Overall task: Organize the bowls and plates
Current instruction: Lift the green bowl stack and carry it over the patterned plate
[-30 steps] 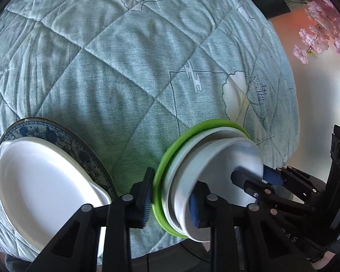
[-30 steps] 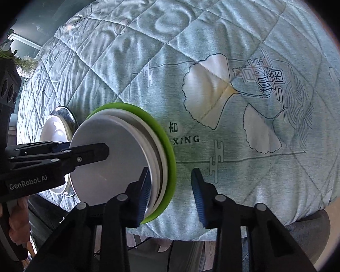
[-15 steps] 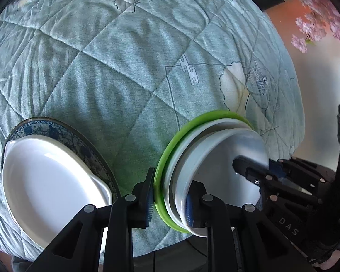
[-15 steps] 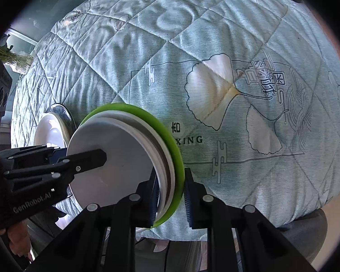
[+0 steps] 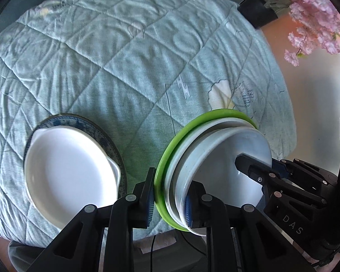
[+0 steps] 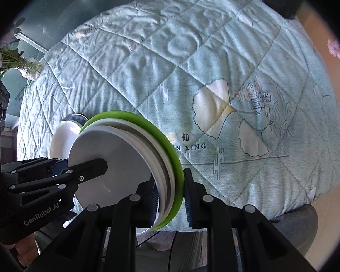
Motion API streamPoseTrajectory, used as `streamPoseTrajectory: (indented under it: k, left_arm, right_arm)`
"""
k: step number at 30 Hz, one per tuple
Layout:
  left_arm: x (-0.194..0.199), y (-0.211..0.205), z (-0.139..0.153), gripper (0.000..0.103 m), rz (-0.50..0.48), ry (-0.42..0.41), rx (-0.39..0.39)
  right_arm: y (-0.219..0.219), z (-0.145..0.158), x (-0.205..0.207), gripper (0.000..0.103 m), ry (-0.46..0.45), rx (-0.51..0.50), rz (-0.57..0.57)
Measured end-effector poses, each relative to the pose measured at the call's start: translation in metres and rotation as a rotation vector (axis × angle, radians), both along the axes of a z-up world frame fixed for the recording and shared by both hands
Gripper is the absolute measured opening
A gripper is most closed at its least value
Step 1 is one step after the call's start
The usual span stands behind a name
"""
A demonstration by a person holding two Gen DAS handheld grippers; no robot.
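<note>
A stack with a green plate (image 5: 167, 154) at the bottom and white dishes (image 5: 224, 172) on top hangs just above the cloth. My left gripper (image 5: 170, 200) is shut on its near rim, pads pressing the green underside and the white top. My right gripper (image 6: 171, 195) is shut on the opposite rim of the same stack (image 6: 124, 165). Each gripper shows in the other's view: the right gripper (image 5: 260, 165) and the left gripper (image 6: 79, 170). Left of the stack, a white eared dish (image 5: 65, 172) lies on a blue-patterned plate (image 5: 93, 123).
A quilted pale-green cloth (image 5: 124, 56) with a ginkgo-leaf print (image 6: 215, 104) covers the round table. Pink blossoms (image 5: 310, 11) and a black object (image 5: 258, 11) stand at the far right edge. A vase of flowers (image 6: 13, 61) stands at the far left.
Both grippers' jaws closed onto the stack's rims. The stack then rose off the cloth, and the table now looks farther away in both views.
</note>
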State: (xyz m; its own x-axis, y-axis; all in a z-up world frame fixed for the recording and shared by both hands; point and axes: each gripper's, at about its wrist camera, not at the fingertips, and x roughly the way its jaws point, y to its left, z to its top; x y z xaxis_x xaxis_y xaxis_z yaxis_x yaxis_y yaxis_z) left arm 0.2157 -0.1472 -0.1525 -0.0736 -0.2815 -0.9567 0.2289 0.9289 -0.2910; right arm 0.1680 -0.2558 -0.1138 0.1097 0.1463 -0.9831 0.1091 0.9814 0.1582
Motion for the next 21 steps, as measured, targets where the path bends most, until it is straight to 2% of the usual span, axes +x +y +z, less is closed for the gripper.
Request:
streamPoseTrajectory:
  k: [4, 11, 17, 21]
  left_arm:
    - [-0.005, 0.013, 0.039, 0.017, 0.015, -0.054, -0.030]
    - [-0.017, 0.042, 0.092, 0.017, 0.048, -0.124, -0.021]
    - [-0.032, 0.088, 0.119, 0.017, 0.098, -0.150, 0.012]
    - [-0.037, 0.120, 0.127, 0.017, 0.124, -0.153, 0.025]
  right_arm:
    - [0.009, 0.034, -0.004, 0.019, -0.063, -0.015, -0.001]
    - [0.037, 0.076, -0.010, 0.019, -0.139, 0.006, 0.037]
    - [0.068, 0.087, -0.013, 0.019, -0.156, 0.043, 0.057]
    - [0.095, 0.091, -0.013, 0.018, -0.149, 0.068, 0.105]
